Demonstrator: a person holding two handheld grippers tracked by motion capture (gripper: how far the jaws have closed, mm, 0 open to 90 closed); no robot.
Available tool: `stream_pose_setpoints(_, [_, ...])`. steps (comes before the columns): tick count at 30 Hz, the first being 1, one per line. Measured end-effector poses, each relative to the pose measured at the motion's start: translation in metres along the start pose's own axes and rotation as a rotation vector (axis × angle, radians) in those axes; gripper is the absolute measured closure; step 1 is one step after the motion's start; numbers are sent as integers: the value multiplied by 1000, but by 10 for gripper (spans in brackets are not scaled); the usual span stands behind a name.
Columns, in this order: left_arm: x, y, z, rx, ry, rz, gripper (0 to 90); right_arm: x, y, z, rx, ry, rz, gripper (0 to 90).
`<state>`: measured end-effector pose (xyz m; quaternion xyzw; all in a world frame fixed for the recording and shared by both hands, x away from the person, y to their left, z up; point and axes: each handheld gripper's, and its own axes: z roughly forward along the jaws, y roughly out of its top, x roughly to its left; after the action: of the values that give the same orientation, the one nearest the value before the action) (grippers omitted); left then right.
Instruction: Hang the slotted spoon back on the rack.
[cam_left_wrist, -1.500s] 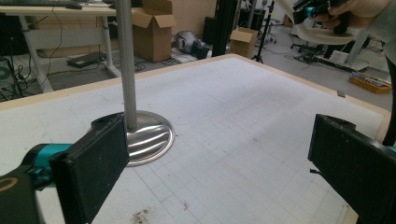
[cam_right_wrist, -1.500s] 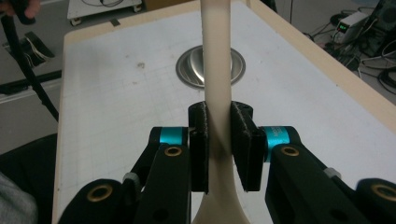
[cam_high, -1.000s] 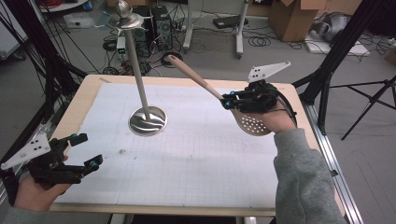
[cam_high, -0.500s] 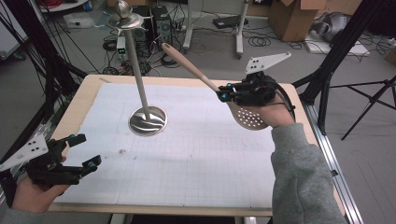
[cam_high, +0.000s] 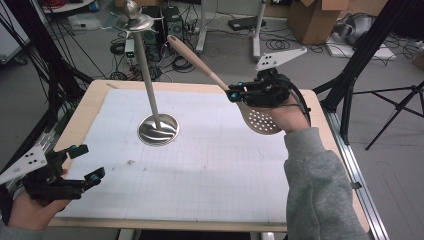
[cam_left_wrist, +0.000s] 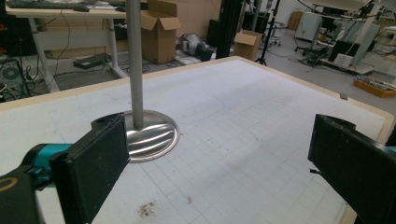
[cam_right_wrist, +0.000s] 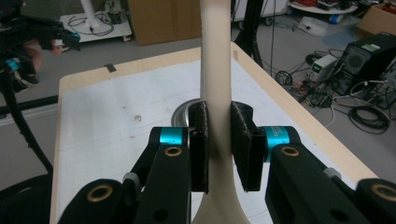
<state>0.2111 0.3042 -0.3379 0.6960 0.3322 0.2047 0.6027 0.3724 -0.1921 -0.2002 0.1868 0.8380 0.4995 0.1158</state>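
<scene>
We pinch spoon (cam_high: 220, 80) in right gripper (cam_high: 234, 93) jaws; handle tip points at stand (cam_high: 147, 85) top. Left gripper (cam_high: 85, 162) jaws spread, far from stand.

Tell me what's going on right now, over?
Right gripper shut on slotted spatula, held above table. Left gripper open, empty, at near corner. Metal stand upright mid-table, apart from spatula.

a lab or workshop: black tripod legs (cam_high: 380, 95) stand around the table (cam_high: 90, 107), cables (cam_high: 180, 60) snake over the grey floor, cardboard boxes (cam_left_wrist: 161, 32) sit about, and electronic instruments (cam_right_wrist: 369, 58) are stacked nearby.
</scene>
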Motion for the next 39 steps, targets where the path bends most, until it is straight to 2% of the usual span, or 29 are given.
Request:
stream_pose_setpoints(12, [0,0,-6,-7,10,-4,56,6,16,7,-12,-5,-11,779])
stream_pose_setpoints(39, [1,-1,-14,-12,27,-7,56,4,20,21,-11,-7,5,779])
